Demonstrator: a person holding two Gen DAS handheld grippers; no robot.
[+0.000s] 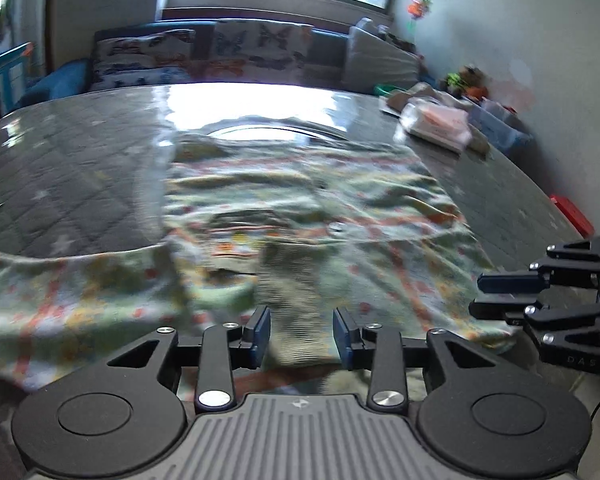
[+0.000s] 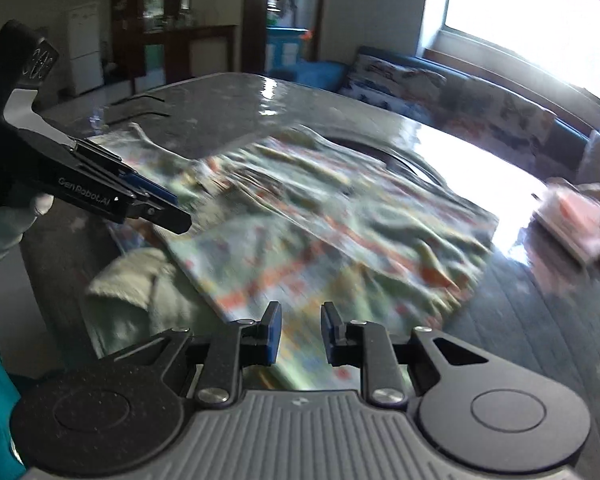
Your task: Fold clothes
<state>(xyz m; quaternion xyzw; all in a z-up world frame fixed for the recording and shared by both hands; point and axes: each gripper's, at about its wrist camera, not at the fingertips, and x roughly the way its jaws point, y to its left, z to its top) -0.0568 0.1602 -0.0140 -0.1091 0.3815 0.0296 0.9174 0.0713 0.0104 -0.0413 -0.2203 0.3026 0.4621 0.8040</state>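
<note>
Handling a soft, light printed garment: it will drape and crease, so take it by a hem or corner near the table's front edge. It lies spread mid-table, just ahead of both grippers. Your left gripper is released, jaws parted, nothing gripped. Right gripper: narrower gap, cloth behind it, no grip visible.

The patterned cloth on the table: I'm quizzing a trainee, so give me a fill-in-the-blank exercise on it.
1. The patterned cloth lies on a grey quilted ____.
2. Behind the table stands a sofa under a bright ____.
3. Beside the cloth's near edge lies a pale ____ towel.
4. The hand holding the left gripper wears a ____ glove.

Missing: table; window; green; white
</note>
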